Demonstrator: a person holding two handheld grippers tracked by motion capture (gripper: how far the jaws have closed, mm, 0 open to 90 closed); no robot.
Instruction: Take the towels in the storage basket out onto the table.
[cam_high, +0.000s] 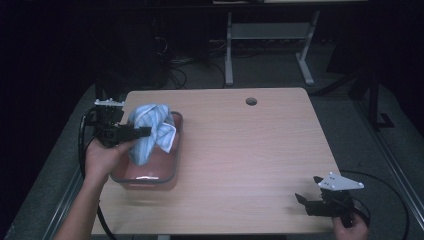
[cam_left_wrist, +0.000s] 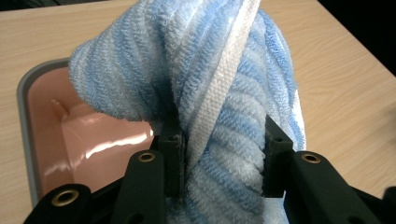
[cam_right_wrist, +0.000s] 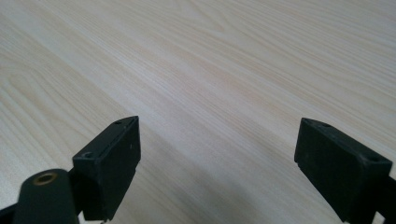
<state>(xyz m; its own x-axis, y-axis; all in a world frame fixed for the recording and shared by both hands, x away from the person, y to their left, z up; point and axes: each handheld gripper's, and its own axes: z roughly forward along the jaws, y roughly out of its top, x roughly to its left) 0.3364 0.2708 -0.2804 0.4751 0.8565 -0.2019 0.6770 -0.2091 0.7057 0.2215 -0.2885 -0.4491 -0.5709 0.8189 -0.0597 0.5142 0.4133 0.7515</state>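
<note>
The left gripper (cam_high: 131, 132) had its jaws squeezed tight on one blue-and-white striped towel (cam_high: 151, 131), holding it up over one pink tray (cam_high: 174, 159) that sat near the left edge of the tabletop (cam_high: 250, 165). The right gripper (cam_high: 309, 202) waited by the near right corner with its jaws wide apart, holding nothing. Between the two grippers was lots of bare wood to move in.

Lab: dark room, desk frame (cam_high: 270, 37), floor cables (cam_high: 172, 62)
</note>
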